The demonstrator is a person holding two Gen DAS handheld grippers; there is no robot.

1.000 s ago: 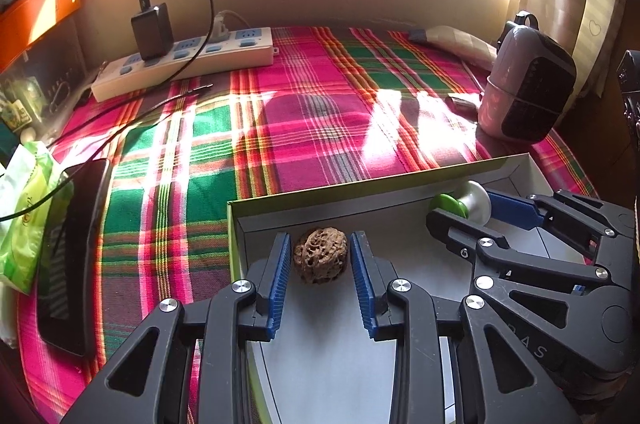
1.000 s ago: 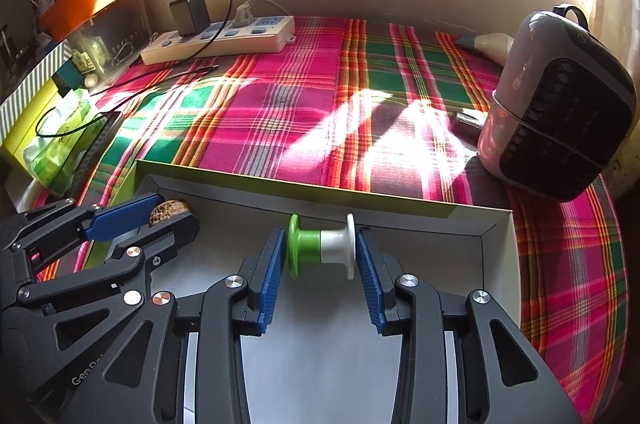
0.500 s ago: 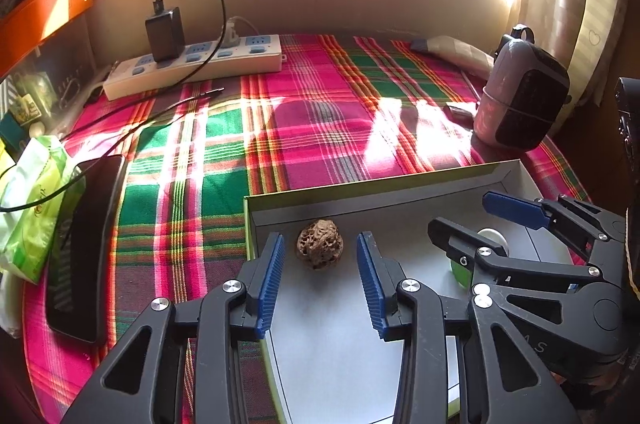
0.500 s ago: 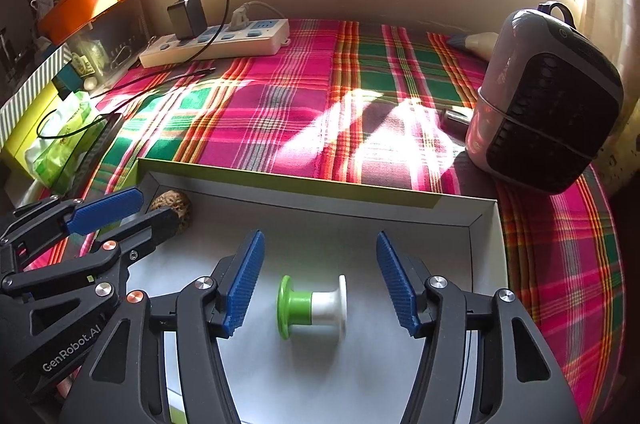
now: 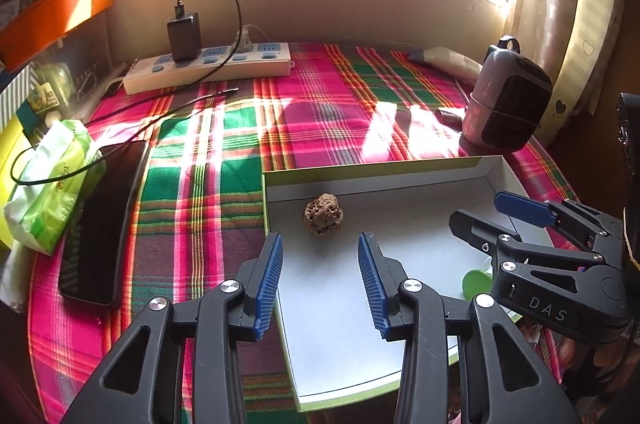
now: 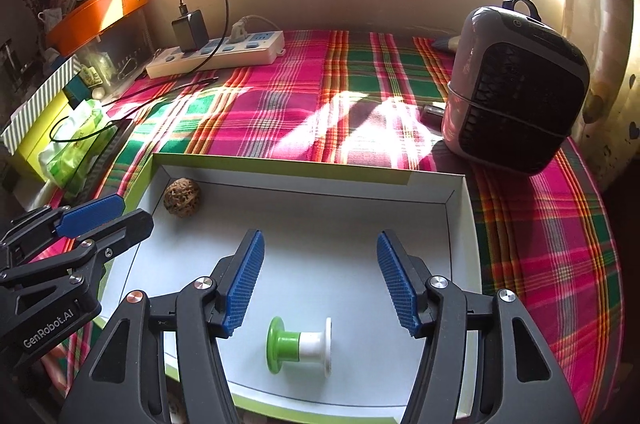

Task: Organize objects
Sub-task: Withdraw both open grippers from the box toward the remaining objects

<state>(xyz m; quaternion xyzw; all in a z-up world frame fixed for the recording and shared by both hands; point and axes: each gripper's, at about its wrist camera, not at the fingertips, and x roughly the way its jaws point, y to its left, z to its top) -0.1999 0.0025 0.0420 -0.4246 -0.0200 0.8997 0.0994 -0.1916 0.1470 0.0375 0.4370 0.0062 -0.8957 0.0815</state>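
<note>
Walnut (image 5: pixel 323 213) sits loose near the far left corner of the shallow box (image 5: pixel 376 171), just beyond the left tongs (image 5: pixel 320 278), whose blue pads are spread apart with nothing between them. Across the white floor of the box lies the green-and-white spool (image 6: pixel 300 345) on its side, near the front edge; the right tongs (image 6: pixel 320 282) hang above it, gaping wide, holding nothing. Box rests on the plaid-covered bench (image 6: pixel 304 104). Left of the box, a dark phone (image 5: pixel 102 220) lies flat beside a green tissue pack (image 5: pixel 48 184). At the back, a white power strip (image 5: pixel 208 68) with a black charger (image 5: pixel 184 38) plugged in; on the right, a small heater (image 6: pixel 516 92) stands upright.
</note>
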